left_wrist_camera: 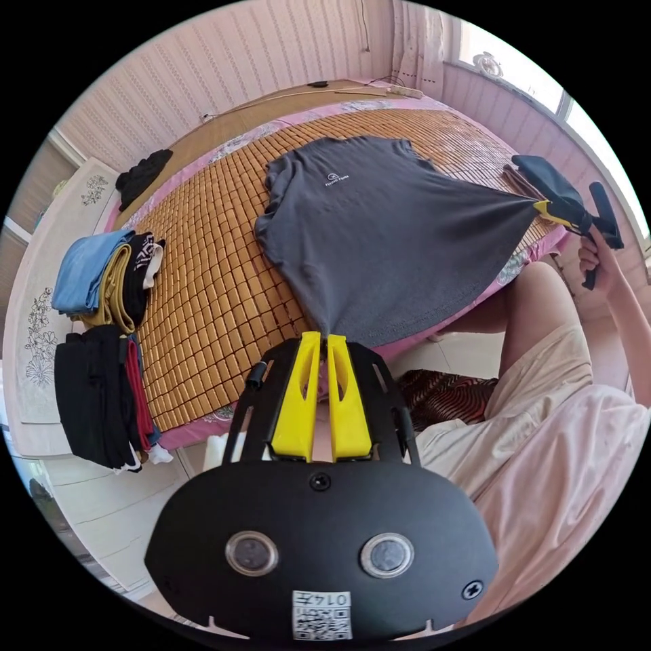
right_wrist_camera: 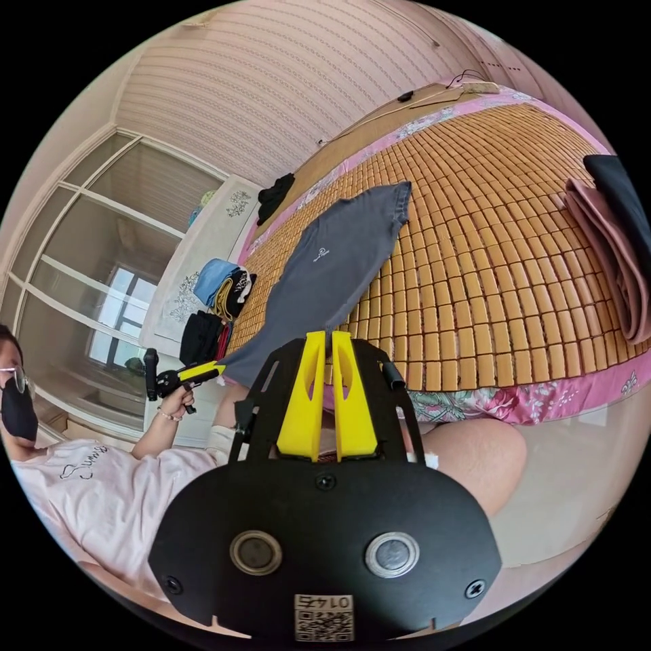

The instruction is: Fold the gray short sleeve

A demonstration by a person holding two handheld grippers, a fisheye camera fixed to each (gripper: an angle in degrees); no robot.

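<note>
The gray short sleeve [left_wrist_camera: 380, 230] lies spread on the bamboo mat [left_wrist_camera: 203, 285], its hem pulled taut off the mat's near edge. The left gripper [left_wrist_camera: 324, 338] has its jaws closed on one hem corner; the right gripper [right_wrist_camera: 327, 336] is clamped on the other corner. Folded clothes [left_wrist_camera: 102, 339] are stacked at the mat's far side.

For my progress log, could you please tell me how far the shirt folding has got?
Done: the gray shirt lies spread on the bed mat. In hand: left tongs and right tongs each pinch a hem corner, pulling it taut. Left: every fold.
</note>
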